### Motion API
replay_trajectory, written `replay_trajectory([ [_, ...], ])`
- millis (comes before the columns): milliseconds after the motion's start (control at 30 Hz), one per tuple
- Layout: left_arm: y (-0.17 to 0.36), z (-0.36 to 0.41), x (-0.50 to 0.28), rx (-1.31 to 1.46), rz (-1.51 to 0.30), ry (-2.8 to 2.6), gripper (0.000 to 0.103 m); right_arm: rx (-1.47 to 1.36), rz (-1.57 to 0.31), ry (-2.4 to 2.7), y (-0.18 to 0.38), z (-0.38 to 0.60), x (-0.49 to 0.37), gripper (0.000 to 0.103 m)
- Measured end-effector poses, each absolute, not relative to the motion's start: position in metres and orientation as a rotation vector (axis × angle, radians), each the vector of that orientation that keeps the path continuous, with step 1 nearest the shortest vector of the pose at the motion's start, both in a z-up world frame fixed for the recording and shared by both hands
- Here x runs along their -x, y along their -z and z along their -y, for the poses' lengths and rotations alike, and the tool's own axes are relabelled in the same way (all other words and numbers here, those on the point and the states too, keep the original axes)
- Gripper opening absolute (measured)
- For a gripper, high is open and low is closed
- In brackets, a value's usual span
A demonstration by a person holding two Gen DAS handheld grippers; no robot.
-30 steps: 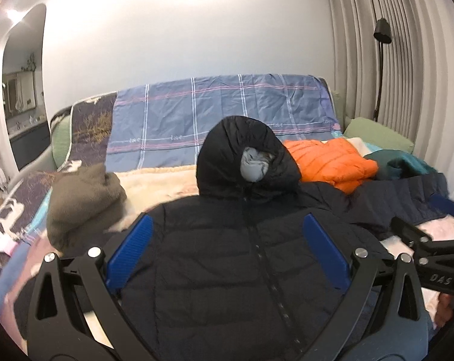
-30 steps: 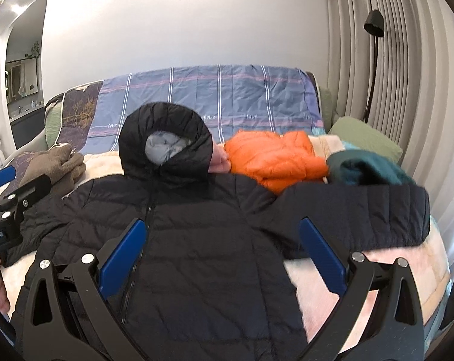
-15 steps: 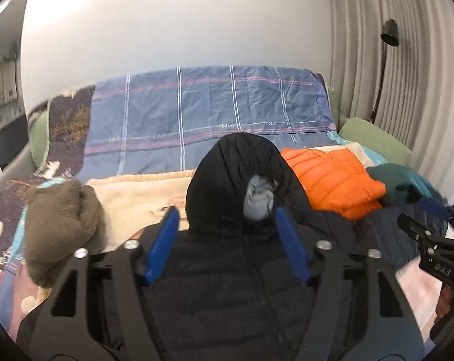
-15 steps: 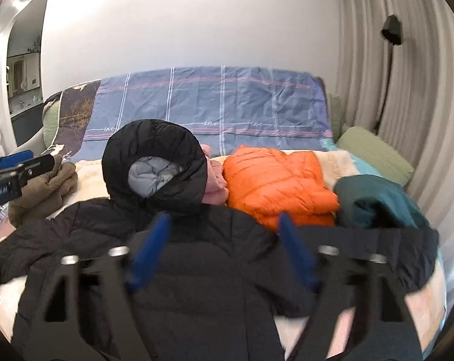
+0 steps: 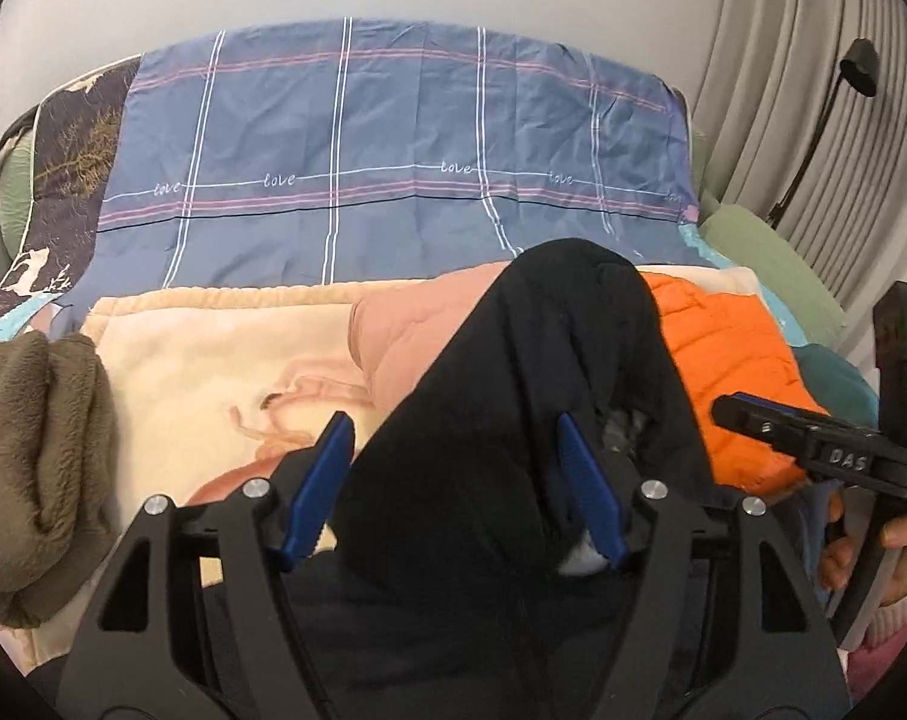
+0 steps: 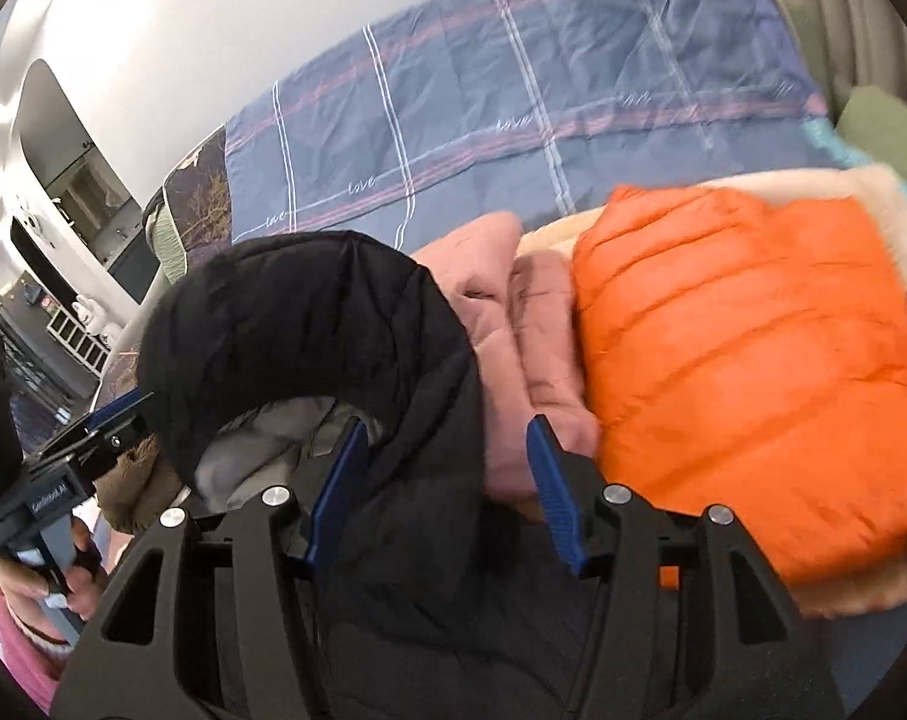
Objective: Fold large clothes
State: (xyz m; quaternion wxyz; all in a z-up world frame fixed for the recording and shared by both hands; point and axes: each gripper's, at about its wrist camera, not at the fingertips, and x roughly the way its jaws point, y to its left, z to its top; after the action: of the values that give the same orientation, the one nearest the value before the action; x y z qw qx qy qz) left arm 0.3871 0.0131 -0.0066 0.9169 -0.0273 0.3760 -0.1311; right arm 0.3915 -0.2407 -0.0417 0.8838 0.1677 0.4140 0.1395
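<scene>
A black hooded puffer jacket lies on the bed, its hood raised with grey lining showing. My left gripper straddles the hood's left side. Its jaws are opening, the black fabric sits between the blue pads, and they do not clamp it. My right gripper sits at the right edge of the hood. Its jaws are opening too, with the hood's rim between them and a gap at the right pad. In each wrist view the other gripper shows at the side, the right gripper and the left gripper.
An orange puffer jacket lies folded right of the hood, with a pink garment between them. A brown fleece is bunched at the left. Behind are a blue plaid sheet, a green pillow and a black lamp. A person's hands hold the grippers.
Both grippers moved forward from over the jacket's body up to the hood, one at each side. Their jaws narrowed from wide open. The right view has rolled.
</scene>
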Motion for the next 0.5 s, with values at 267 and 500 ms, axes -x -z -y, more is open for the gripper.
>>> replay_trajectory([
  [267, 0.001, -0.007, -0.405, 0.042, -0.742, 0.330, 0.015, -0.461, -0.774, -0.354, 0.034, 0.228, -0.406, 0.009],
  [500, -0.031, -0.027, -0.326, 0.048, -0.612, 0.479, 0.012, -0.381, -0.632, -0.554, -0.015, 0.237, -0.314, 0.006],
])
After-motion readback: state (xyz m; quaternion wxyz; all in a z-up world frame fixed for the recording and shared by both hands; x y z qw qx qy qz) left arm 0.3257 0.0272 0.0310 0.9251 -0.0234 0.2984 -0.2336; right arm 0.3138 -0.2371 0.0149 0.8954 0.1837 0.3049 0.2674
